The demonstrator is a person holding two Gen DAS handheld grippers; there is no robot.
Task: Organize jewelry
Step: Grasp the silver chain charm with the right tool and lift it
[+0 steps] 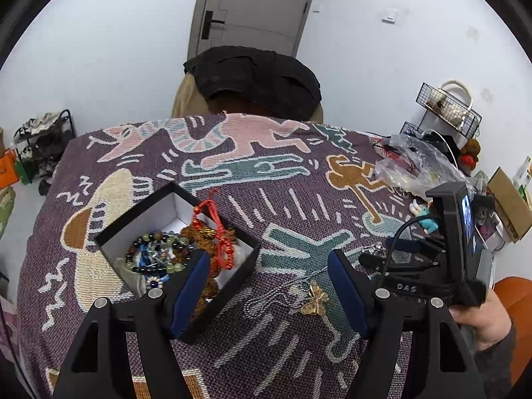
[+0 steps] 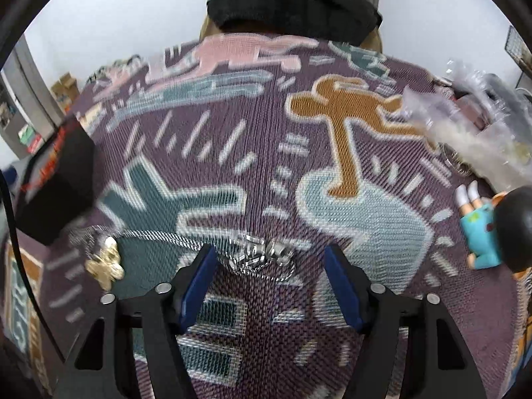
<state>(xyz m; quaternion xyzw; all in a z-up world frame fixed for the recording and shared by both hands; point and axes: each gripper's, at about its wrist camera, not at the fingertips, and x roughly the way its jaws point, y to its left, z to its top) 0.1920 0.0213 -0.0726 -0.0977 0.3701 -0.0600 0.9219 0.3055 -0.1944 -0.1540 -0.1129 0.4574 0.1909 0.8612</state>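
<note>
We are mid-sort: the silver chain necklace (image 2: 256, 252) with its gold pendant (image 2: 104, 262) lies on the counter (image 2: 266, 133) beside the black box (image 1: 179, 249). Both jaws stand open, holding nothing. Next we must pinch the chain's bunched part.

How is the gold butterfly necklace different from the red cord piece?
The gold butterfly necklace lies outside the black box, spread flat on the patterned cloth; the red cord piece sits inside the box, piled on beaded bracelets. The necklace is a silvery metal chain with a gold pendant; the red piece is knotted cord. Neither gripper holds either one.
</note>
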